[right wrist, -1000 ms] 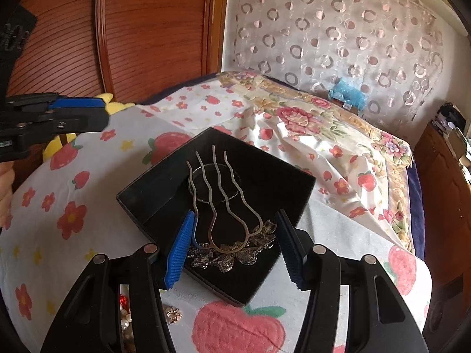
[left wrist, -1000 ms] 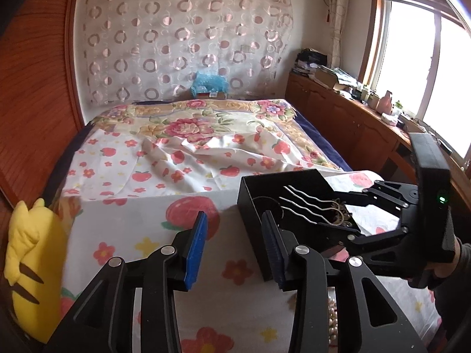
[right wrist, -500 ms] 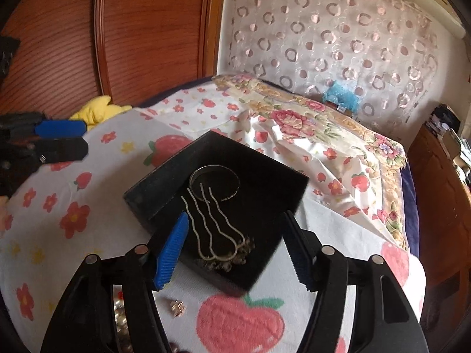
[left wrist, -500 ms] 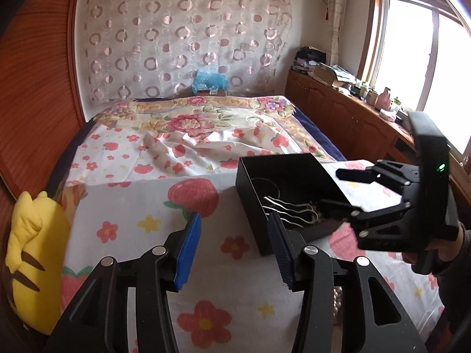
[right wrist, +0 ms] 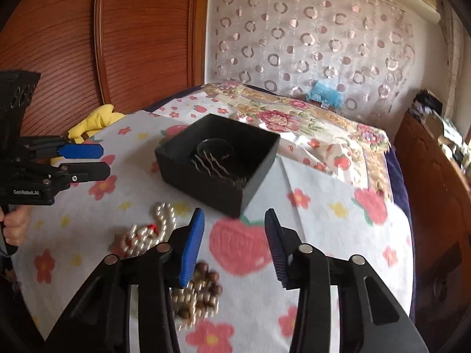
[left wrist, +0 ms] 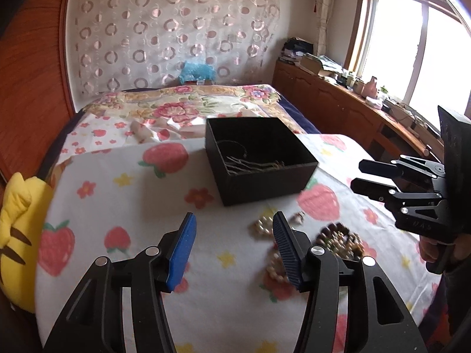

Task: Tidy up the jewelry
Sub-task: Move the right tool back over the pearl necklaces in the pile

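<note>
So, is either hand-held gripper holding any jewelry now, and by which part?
Nothing is held. The left hand-held gripper and right hand-held gripper are both open and empty; the hair comb lies in the black box.

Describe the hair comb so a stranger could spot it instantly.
On the strawberry-print cloth over the bed stands an open black box. Inside lies the hair comb: wavy metal prongs, unlike the thin round bangle beside it.

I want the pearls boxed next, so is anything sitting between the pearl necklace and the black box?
Nothing visible does. The pearl necklace lies on the strawberry cloth short of the open black box, only bare cloth between. The brown bead bracelet lies nearer the camera, off that line.
</note>
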